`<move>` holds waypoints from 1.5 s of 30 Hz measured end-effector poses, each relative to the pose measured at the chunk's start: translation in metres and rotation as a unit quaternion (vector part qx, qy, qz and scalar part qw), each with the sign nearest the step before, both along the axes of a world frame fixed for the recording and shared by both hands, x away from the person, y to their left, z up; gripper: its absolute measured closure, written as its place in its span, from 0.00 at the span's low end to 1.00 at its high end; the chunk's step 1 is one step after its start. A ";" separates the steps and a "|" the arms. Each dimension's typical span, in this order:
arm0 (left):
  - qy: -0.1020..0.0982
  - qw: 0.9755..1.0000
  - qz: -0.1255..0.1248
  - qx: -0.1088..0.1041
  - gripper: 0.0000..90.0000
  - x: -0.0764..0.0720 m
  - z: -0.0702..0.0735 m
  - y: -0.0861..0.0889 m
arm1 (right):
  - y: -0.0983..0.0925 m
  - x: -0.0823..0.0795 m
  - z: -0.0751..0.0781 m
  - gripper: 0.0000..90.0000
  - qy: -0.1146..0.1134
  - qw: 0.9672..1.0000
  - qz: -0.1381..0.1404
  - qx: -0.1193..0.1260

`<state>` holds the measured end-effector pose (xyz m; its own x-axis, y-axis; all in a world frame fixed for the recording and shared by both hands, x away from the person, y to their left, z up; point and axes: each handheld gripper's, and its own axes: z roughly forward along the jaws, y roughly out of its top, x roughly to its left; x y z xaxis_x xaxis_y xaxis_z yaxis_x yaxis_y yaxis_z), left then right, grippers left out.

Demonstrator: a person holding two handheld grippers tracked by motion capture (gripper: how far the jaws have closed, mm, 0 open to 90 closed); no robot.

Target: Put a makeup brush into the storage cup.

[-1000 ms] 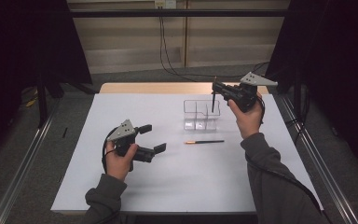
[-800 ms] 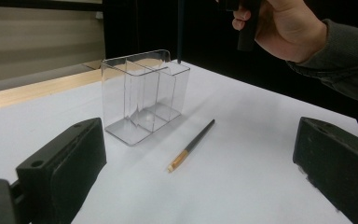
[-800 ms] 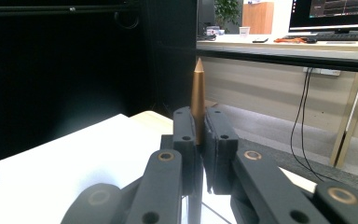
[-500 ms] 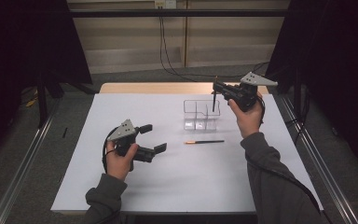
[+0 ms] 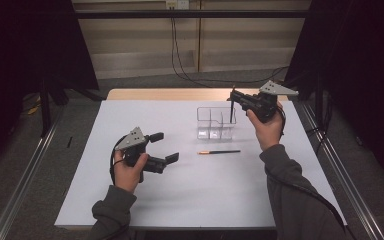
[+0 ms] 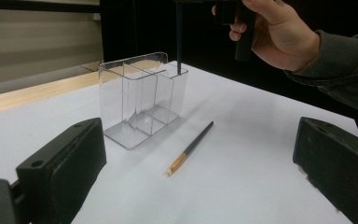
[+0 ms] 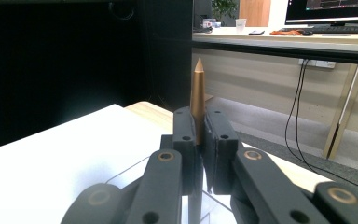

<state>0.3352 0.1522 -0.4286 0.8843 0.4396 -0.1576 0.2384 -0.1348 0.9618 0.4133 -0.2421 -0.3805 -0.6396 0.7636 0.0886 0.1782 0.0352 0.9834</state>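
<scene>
Right gripper (image 7: pixel 196 154) jaws clamped on upright pencil (image 7: pixel 197 100), left gripper (image 6: pixel 200 163) jaws wide, empty

No words, numbers or signs can be read here. The far-off screen (image 7: pixel 332 10) is too small to read.

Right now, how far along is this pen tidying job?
Nothing sits inside the clear organizer yet; its compartments look empty. In hand: the right gripper is shut on a dark pen, held upright with its lower end dipping into the organizer's right-hand compartment. Left to do: let that pen go, then fetch the second pen lying flat on the white table. The left gripper waits open.
</scene>
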 end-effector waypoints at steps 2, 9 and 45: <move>0.001 1.000 -0.002 0.000 0.03 0.000 -0.001 -0.001 | -0.002 -0.001 -0.001 0.94 0.000 1.000 -0.002 -0.002; 0.000 1.000 -0.004 0.004 0.03 0.002 -0.001 -0.003 | -0.008 -0.004 -0.006 0.94 0.003 1.000 -0.007 0.002; 0.003 1.000 -0.010 -0.001 0.03 0.006 -0.002 -0.011 | -0.015 -0.010 -0.024 0.93 0.015 1.000 -0.016 0.006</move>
<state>0.3407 0.1412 -0.4310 0.8916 0.4218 -0.1645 0.2421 -0.1372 0.9605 0.4032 -0.2572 -0.4042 -0.6121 0.7820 0.1176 0.2091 0.0167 0.9777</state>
